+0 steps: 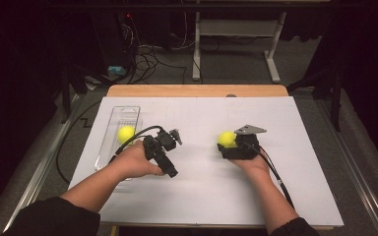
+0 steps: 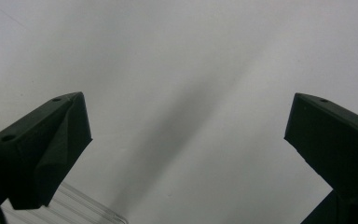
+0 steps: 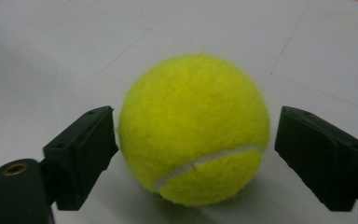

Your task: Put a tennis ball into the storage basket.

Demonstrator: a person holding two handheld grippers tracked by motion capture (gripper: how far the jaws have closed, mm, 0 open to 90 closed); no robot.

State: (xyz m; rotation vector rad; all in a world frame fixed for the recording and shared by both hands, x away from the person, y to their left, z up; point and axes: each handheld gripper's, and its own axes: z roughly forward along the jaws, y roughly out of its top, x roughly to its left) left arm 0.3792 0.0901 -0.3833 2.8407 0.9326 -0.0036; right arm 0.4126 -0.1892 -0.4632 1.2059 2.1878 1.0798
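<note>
A yellow tennis ball [image 3: 193, 128] rests on the white sheet [image 1: 202, 187], right of the middle in the high view [image 1: 226, 138]. My right gripper [image 3: 196, 135] straddles it, jaws on either side at mid-height. One jaw sits at the ball's felt and a thin gap shows at the other, so it is open around the ball [image 1: 230, 146]. A second yellow ball [image 1: 126, 133] lies in a clear plastic tray [image 1: 109, 147] at the left. My left gripper [image 2: 186, 126] hovers open over bare sheet just right of that tray [image 1: 172, 152], nothing between its jaws.
The white sheet covers a wooden table [image 1: 197, 90]. A corner of the clear tray [image 2: 81, 210] shows low in the left gripper view. Cables trail from both grippers toward the person. Beyond the table are a dark floor, loose wires and a white stand's legs [image 1: 273, 59].
</note>
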